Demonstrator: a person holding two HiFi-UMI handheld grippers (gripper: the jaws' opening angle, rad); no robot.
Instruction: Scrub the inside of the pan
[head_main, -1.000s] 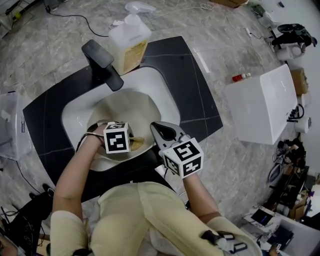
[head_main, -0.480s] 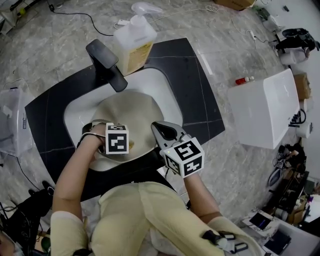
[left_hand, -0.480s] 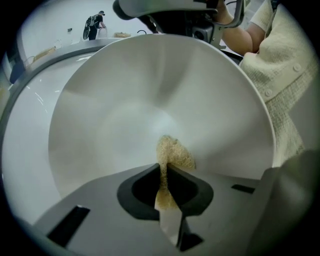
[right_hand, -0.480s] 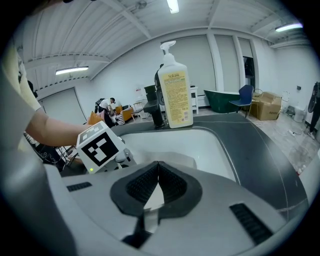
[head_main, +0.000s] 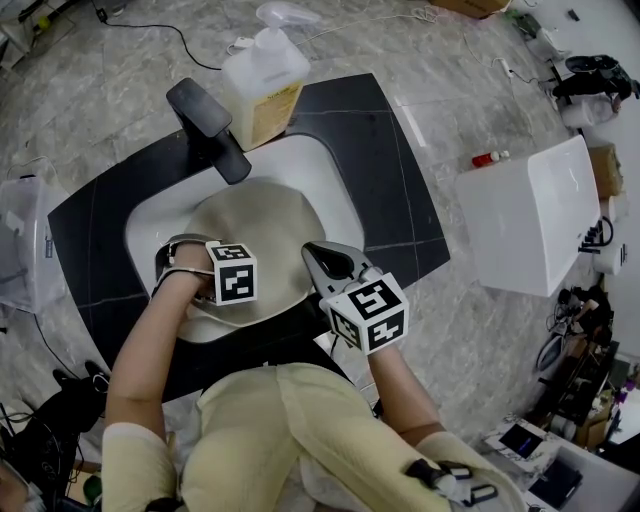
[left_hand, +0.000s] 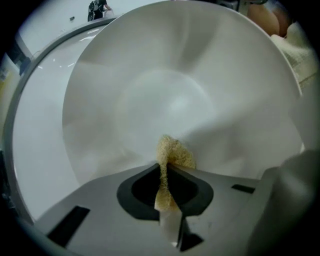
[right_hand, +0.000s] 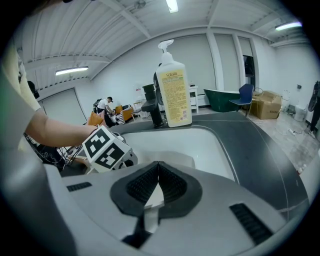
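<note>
The cream pan lies tilted in the white sink. In the left gripper view its pale inside fills the picture. My left gripper is shut on a tan scrubber scrap, whose tip touches the pan's inside. In the head view that gripper's marker cube sits over the pan's left part and hides the jaws. My right gripper is shut at the pan's right rim, with a pale edge showing between its jaws.
A black faucet and a soap pump bottle stand behind the sink on the dark counter. A white box and a small red item lie to the right on the marble floor.
My left gripper has slid left across the pan with the scrubber. The pan has shifted a little toward the faucet. My right gripper has stayed put.
</note>
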